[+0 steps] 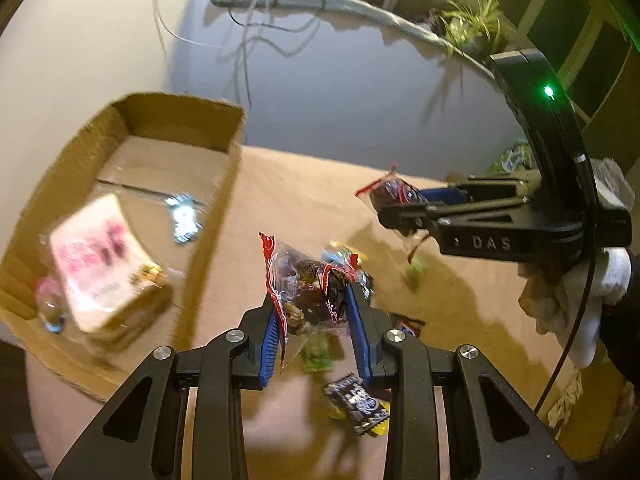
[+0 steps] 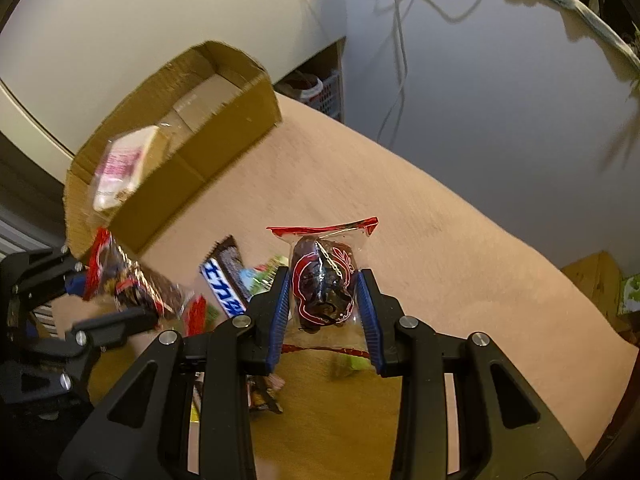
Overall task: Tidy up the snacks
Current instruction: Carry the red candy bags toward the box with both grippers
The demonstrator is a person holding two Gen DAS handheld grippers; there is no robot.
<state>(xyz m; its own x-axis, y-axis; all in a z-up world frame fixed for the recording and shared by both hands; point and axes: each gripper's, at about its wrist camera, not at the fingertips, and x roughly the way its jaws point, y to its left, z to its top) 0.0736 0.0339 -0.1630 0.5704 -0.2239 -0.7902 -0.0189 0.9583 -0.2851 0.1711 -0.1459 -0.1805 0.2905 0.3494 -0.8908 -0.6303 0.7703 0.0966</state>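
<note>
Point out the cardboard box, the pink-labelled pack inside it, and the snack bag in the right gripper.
cardboard box point(image 1: 234, 136): left wrist view, right wall.
pink-labelled pack point(image 1: 96, 264): left wrist view, top face.
snack bag point(image 2: 324, 280): right wrist view, dark middle.

Both claws, left point(image 1: 312, 304) and right point(image 2: 323, 300), clamped, angled downward

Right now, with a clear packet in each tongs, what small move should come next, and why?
Probably carry the left tongs and its red-trimmed packet over the cardboard box wall. Both packets are already gripped and off the table, the box stands open beside that hand with bare floor inside, and the right tongs hold theirs farther off.
</note>
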